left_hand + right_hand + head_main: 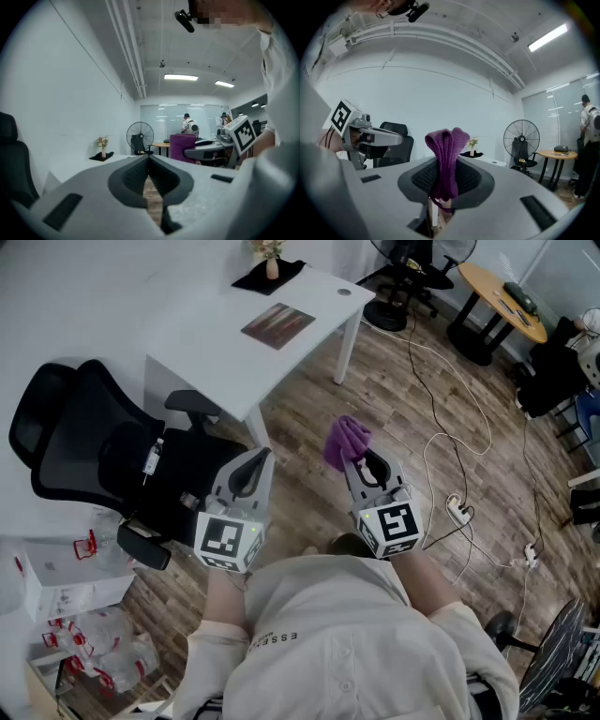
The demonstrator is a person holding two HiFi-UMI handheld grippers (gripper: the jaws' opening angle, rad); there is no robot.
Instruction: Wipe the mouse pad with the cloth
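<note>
Here, the right gripper (357, 463) is pinching a purple cloth (345, 439) between its two fingers (476, 180). The pads are pressing in on the folded fabric from both sides, so they are standing apart only by the thickness of the cloth (445, 157). A rounded bunch of it is sticking out past the tips and a thin end is dangling below the pads. The left gripper (253, 460) is hovering just beside it at about the same height. Its fingers (129, 180) are meeting at the tips with nothing between them, and only a sliver of wooden floor (151, 190) is showing through the slot behind the tips. Both tools are hanging in the air over the plank floor (394, 399), in front of the person's body. The mouse pad (278, 324), a dark reddish rectangle, is lying flat on the white desk (211, 338), well apart from both grippers and untouched by the cloth. A small vase of flowers (271, 261) is standing on a black mat at the desk's far end, and a black office chair (84, 442) is sitting to the left of the left gripper.
</note>
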